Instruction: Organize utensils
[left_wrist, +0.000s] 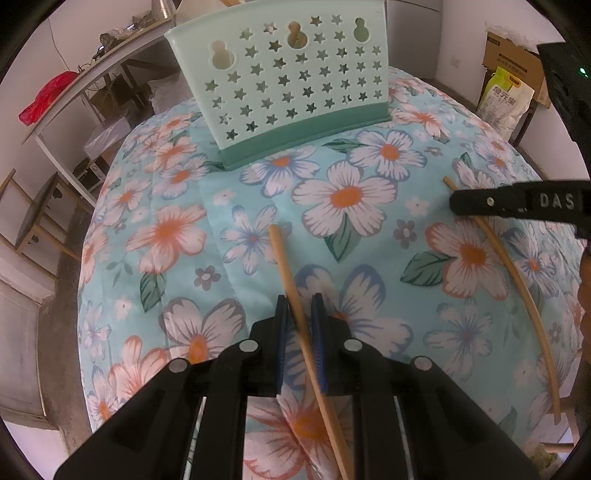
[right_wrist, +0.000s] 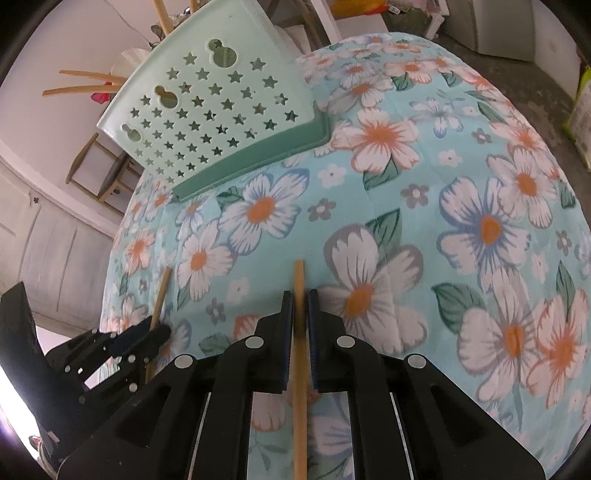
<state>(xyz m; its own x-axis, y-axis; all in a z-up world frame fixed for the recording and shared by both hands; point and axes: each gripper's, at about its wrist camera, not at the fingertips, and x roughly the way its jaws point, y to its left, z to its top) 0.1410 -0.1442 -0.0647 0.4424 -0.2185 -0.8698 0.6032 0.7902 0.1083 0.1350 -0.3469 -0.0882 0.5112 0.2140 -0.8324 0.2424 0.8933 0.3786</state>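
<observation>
Wooden chopstick (left_wrist: 295, 295) clenched in my left gripper (left_wrist: 298, 299); right gripper (right_wrist: 300, 295) grasping 2nd wooden chopstick (right_wrist: 299, 280). Mint star-cut plastic holder (left_wrist: 288, 81) at 12 o'clock on floral cloth (left_wrist: 369, 240).

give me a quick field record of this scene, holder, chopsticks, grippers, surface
surface: floral cloth
holder: mint green star-cutout holder standing upright on the cloth, beyond both grippers
left gripper: shut on left chopstick
right gripper: shut on right chopstick
chopsticks in holder: neither yet
</observation>
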